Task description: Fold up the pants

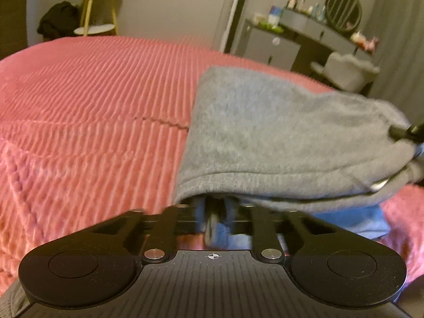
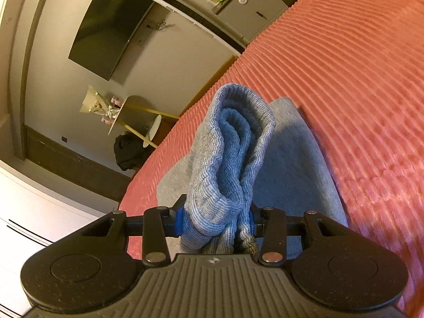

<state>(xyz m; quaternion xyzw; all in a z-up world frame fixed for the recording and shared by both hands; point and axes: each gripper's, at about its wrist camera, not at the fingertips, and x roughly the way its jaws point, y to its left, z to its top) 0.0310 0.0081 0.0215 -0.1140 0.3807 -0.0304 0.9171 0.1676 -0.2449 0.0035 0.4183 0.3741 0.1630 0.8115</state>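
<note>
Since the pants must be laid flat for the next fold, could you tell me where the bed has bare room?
The pink bedspread lies bare left of the grey pants, up to its far edge. Crowded: right and near side, where both grippers clamp the fabric.

A pink ribbed bedspread, a grey dresser and a wall-mounted television

The grey pants hide the left gripper's fingertips and run past the frame's right edge.
</note>
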